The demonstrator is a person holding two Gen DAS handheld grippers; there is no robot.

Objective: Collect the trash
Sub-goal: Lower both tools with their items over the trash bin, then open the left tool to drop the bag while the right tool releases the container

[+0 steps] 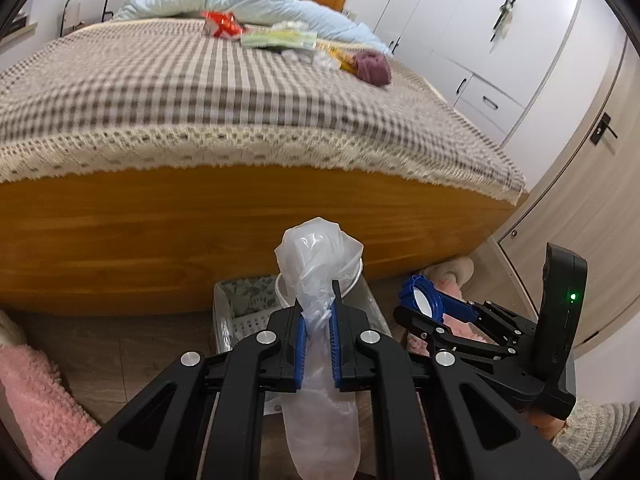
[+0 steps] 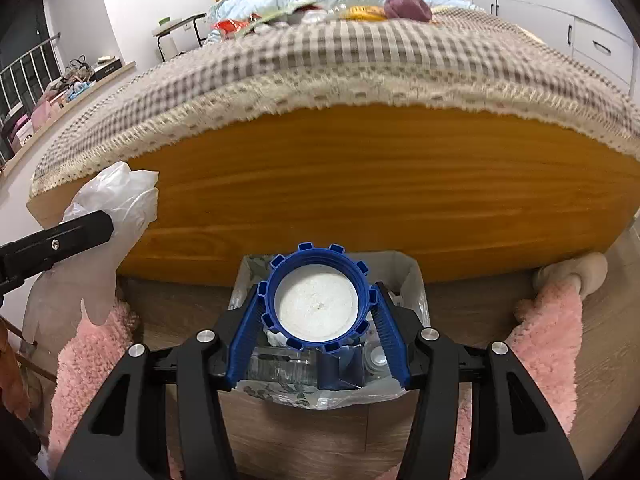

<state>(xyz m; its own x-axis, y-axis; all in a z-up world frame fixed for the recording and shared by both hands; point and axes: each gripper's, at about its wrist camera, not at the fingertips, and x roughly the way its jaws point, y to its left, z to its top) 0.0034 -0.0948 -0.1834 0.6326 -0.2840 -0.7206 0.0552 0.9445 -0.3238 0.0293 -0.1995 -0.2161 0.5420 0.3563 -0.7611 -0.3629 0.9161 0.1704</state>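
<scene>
My left gripper point(image 1: 318, 306) is shut on a crumpled clear plastic glove or bag point(image 1: 316, 256), which hangs above the lined waste bin point(image 1: 236, 316) at the foot of the bed. My right gripper point(image 2: 318, 300) is shut on a large blue ribbed bottle cap point(image 2: 318, 302) with a white liner, held over the same bin point(image 2: 404, 276). The bin holds clear plastic packaging. In the left wrist view the right gripper point(image 1: 424, 304) with the cap point(image 1: 422, 296) is to the right. In the right wrist view the left gripper's finger point(image 2: 64, 236) and the plastic point(image 2: 120, 196) are at the left.
The wooden bed point(image 1: 240, 216) with a checked cover carries more litter near the pillow end: a red wrapper point(image 1: 222, 24), a green packet point(image 1: 276, 38), a purple bundle point(image 1: 374, 66). Pink fluffy rugs point(image 2: 548, 328) flank the bin. A slipper point(image 2: 576, 270) lies at the right. White wardrobes point(image 1: 472, 40) stand beyond.
</scene>
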